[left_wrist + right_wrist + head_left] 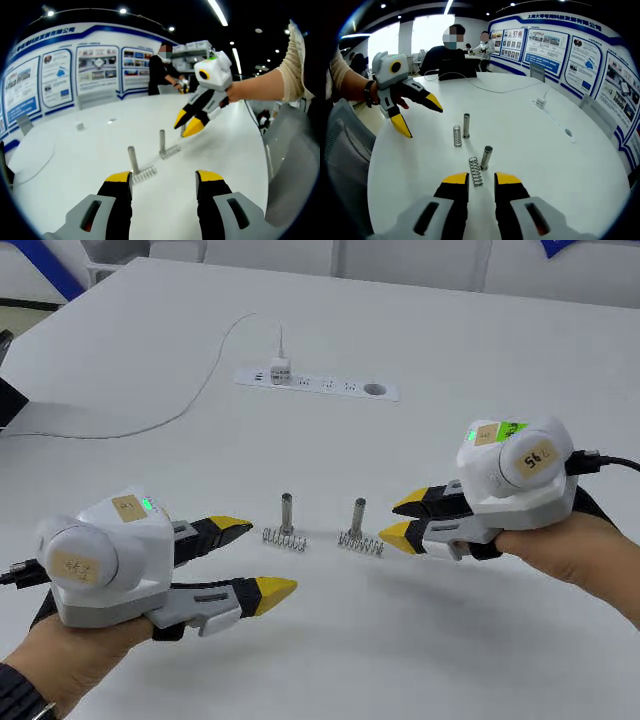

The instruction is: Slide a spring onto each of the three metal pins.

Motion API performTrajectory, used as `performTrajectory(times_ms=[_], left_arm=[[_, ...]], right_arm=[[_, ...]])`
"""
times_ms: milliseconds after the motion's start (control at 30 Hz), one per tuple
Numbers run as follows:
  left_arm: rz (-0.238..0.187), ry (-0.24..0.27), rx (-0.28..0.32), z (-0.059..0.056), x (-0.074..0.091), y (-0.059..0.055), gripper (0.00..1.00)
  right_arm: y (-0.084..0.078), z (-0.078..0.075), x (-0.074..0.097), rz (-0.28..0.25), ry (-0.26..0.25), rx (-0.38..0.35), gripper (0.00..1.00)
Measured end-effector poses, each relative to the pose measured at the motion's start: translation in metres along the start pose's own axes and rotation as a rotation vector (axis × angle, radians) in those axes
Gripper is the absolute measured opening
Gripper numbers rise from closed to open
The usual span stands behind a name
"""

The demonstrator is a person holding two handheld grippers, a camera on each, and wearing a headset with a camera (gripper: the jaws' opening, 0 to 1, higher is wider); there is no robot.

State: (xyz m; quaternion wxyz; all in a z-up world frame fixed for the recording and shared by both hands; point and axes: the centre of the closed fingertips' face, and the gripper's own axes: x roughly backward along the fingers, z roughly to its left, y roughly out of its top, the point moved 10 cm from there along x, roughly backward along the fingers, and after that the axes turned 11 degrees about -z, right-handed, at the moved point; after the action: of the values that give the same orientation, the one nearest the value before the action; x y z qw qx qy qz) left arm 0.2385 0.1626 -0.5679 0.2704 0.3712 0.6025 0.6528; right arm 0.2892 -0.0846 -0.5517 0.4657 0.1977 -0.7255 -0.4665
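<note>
Coiled silver wire springs, two in view, both lying flat on the white table (450,640)
- first spring (285,539): at the foot of the first pin (287,512), a short grey metal post standing upright
- second spring (361,544): at the foot of the second pin (357,517), of the same make and also upright
- neither spring is on a pin; two pins are seen, though the task names three

Tools
- left hand-held gripper (272,558): black jaws with yellow tips, spread wide and empty, near the first spring but apart from it
- right hand-held gripper (390,520): jaws parted narrowly and empty; tips just beside the end of the second spring, contact uncertain

Other
- white power strip (316,383) with a plugged cable, well behind the pins

Step in hand (judged): approach to the first pick-up, nothing threaded yet

Next move calls for: a light pinch across the coils, a lift, turning the spring's axis upright, centring its bore over the pin top, then lowering it; the free-standing pin may tip if it is nudged
</note>
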Motion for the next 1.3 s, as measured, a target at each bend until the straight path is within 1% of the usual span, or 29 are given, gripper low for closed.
performTrajectory(times_ms=[200, 400, 567, 733, 1100, 1300], left_arm=[[-0.002, 0.001, 0.001, 0.0, 0.0, 0.0, 0.52], [0.0, 0.001, 0.003, 0.001, 0.0, 0.0, 0.51], [0.004, -0.003, 0.003, 0.001, 0.0, -0.002, 0.51], [0.004, -0.001, 0.006, 0.002, 0.0, -0.003, 0.51], [0.007, -0.002, 0.006, 0.004, 0.001, -0.003, 0.51], [0.01, -0.003, 0.006, 0.003, 0.001, -0.003, 0.5]], right_arm=[[-0.006, 0.002, -0.008, 0.022, 0.02, -0.005, 0.2], [-0.012, 0.0, -0.014, 0.045, 0.022, -0.004, 0.19], [-0.017, -0.001, -0.019, 0.066, 0.031, 0.007, 0.17], [-0.02, -0.003, -0.023, 0.079, 0.043, 0.004, 0.16], [-0.024, -0.002, -0.027, 0.093, 0.063, -0.007, 0.14], [-0.024, -0.002, -0.028, 0.092, 0.068, -0.015, 0.12]])
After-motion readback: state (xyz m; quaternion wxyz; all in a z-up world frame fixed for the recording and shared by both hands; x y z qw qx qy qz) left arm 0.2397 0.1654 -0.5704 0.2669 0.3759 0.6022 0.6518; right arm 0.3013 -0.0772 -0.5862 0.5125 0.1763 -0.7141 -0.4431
